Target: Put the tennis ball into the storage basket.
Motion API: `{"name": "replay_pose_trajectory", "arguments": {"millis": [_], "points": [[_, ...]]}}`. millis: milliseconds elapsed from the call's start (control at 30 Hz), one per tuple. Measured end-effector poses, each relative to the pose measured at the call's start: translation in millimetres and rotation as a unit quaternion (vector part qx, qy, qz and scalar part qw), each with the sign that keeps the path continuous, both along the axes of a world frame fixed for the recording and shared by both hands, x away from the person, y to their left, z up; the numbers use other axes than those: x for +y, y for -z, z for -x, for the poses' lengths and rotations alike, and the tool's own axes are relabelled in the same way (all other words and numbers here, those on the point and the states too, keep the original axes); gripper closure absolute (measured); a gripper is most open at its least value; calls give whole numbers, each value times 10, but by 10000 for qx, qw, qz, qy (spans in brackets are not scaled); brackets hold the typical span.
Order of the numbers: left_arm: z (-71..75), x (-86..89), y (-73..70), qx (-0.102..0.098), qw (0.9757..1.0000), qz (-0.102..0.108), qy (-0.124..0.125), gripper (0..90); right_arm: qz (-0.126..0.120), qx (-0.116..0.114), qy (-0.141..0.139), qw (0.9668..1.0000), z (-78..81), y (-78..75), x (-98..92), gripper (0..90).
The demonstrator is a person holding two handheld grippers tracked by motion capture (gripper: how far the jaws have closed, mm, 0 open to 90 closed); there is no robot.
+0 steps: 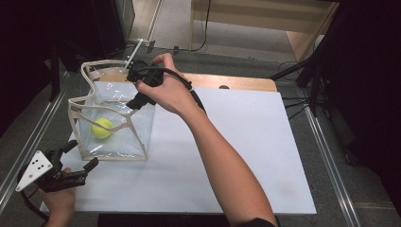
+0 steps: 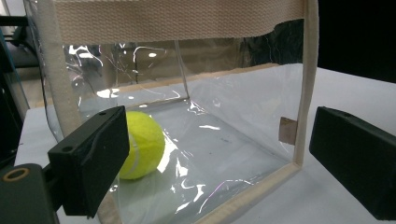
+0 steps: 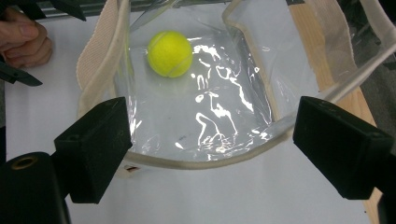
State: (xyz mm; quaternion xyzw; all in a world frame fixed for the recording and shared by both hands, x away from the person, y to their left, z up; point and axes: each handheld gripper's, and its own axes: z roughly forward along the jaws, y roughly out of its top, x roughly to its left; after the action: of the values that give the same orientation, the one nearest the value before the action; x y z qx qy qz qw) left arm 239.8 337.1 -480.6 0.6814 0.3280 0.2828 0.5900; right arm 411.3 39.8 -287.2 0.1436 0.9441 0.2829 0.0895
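Risk: bag [image 1: 113,118] is soft clear plastic; the right tool [image 1: 134,103], open and empty above the bag's rim, could snag a webbing handle [image 1: 101,64] and tip the bag.
Ball: tennis ball [image 1: 102,128] rests on the bag's floor.
Left tool [image 1: 78,158]: open, empty, just beside the bag's near corner on the desk [image 1: 246,156].
Count: one bag, one ball, two handles, two tools.

From my high view the ball [image 1: 102,128] is blurred behind the bag's [image 1: 137,137] clear wall. My left gripper's [image 2: 219,163] near jaw hides part of it, and the bag's top is cut off at that view's edge.
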Motion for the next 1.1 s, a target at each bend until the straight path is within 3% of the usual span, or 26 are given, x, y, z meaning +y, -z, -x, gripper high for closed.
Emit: {"name": "replay_pose_trajectory", "arguments": {"millis": [533, 1100], "points": [[-1, -15, 1, 10, 10000, -15, -10, 53, -76, -27, 73, 9999, 114, -69, -213, 102], [-4, -21, 1, -5, 10000, -90, -13, 54, -54, 37, 145, 9999, 190, 170, -377, 102]]}}
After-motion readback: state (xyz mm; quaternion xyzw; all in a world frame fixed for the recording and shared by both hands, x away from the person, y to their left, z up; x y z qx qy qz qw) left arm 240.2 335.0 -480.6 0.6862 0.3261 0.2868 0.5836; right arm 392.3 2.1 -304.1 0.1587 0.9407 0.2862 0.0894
